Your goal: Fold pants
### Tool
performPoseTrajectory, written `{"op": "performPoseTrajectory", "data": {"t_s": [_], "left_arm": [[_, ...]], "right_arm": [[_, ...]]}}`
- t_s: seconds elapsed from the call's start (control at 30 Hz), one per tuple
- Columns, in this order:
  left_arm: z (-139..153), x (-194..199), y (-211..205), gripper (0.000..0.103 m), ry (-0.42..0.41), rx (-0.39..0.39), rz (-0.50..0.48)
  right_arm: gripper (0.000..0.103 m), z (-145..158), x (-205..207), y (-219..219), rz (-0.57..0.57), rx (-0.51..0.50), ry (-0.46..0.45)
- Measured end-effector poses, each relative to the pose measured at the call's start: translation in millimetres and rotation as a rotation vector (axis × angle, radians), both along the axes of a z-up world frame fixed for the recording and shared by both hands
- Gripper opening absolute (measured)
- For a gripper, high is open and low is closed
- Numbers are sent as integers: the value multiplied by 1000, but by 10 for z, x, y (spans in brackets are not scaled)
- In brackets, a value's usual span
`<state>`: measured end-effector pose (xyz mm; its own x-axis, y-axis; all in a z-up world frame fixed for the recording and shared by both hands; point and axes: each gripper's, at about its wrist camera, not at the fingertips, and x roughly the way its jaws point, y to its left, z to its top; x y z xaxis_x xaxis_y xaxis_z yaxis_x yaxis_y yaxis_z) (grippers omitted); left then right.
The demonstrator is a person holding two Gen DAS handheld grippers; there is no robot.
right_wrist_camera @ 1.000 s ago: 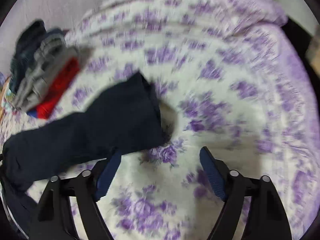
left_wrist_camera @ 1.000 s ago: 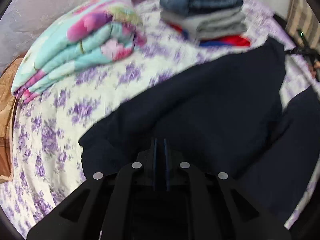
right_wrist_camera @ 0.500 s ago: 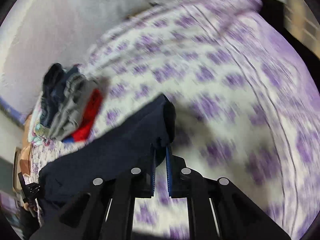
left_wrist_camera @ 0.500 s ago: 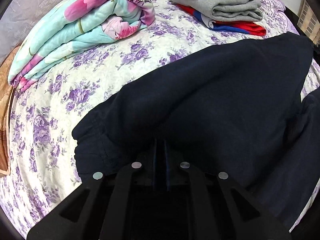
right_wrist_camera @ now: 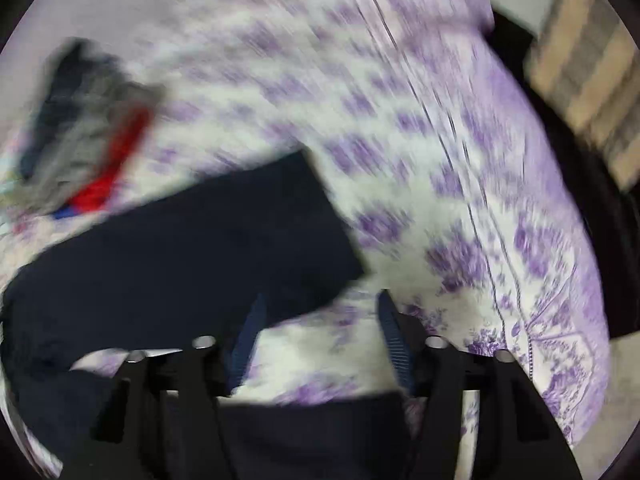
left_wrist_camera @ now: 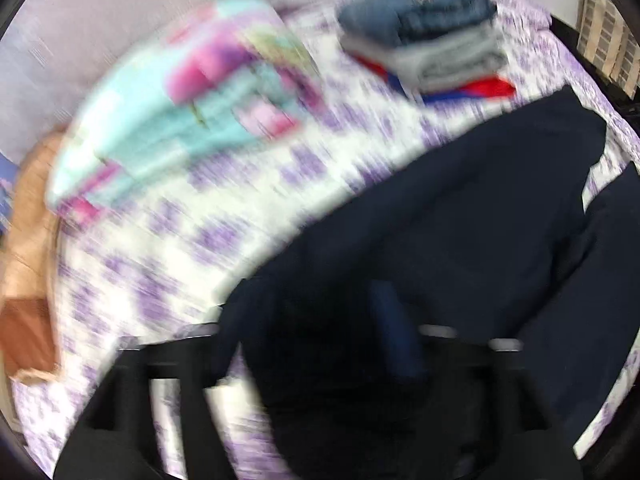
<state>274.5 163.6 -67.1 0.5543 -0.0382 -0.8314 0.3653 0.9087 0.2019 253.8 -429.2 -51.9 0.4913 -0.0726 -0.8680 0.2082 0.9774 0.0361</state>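
The dark navy pants (left_wrist_camera: 460, 240) lie spread across the near part of your bed, one long leg running off toward the stack of folded clothes, its squared hem end (right_wrist_camera: 320, 216) flat on the sheet in the right wrist view. Both of your tools have just been opening: the left gripper (left_wrist_camera: 320, 336) stands wide over the dark cloth, one blue finger (left_wrist_camera: 396, 336) clear against it and the other lost in blur and black fabric, so you can see cloth under the jaws but no pinch on it; the right gripper (right_wrist_camera: 320, 332) is also spread wide, its blue fingers (right_wrist_camera: 394, 336) apart with bare sheet between them and the pants' edge just beyond the left finger, holding nothing. The bedsheet (left_wrist_camera: 240, 216) under it all is white with purple flowers. Farther back sits a folded quilt (left_wrist_camera: 192, 120) in turquoise and pink, and to its right the pile of folded clothes (left_wrist_camera: 432, 36), denim on top, grey below, red and blue at the bottom. A pale wall (left_wrist_camera: 120, 20) rises behind the bed, and a striped tan surface (right_wrist_camera: 588, 80) shows past the bed's right edge. Both views are smeared by motion, so seams, waistband and pockets cannot be made out.
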Motion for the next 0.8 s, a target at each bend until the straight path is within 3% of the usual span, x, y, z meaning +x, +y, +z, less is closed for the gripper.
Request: {"op": "performPoseTrajectory", "data": {"t_s": [0.07, 0.13, 0.17, 0.3, 0.37, 0.5, 0.53, 0.57, 0.6, 0.63, 0.7, 0.8], "left_arm": [[161, 58, 138, 80, -38, -12, -20], [204, 196, 303, 81, -2, -73, -39], [167, 307, 395, 81, 49, -123, -64], [-29, 605, 534, 81, 128, -204, -153], [-149, 699, 598, 81, 175, -284, -203], [-417, 809, 598, 79, 273, -321, -268], [-476, 836, 581, 77, 294, -312, -274], [-581, 855, 539, 64, 337, -306, -291], [-649, 858, 506, 58, 368, -309, -305], [-704, 853, 473, 57, 370, -292, -307], [-718, 815, 429, 43, 352, -286, -319], [-605, 675, 384, 33, 280, -263, -332]], "right_arm": [[78, 179, -201, 328, 86, 36, -90], [78, 195, -368, 685, 146, 49, -136], [78, 171, -412, 850, 172, 58, -138], [78, -44, -442, 1546, 330, 83, -86], [78, -44, -460, 1874, 418, 72, -84], [78, -46, -420, 2427, 604, 73, -111], [78, -53, -391, 2546, 638, 65, -120], [78, -41, -342, 2651, 673, 58, -123], [78, -54, -216, 2782, 719, 56, -117], [78, -58, -93, 2891, 755, 62, -106], [78, -72, 214, 3144, 837, 71, -84], [78, -156, 720, 3551, 948, 35, -51]]}}
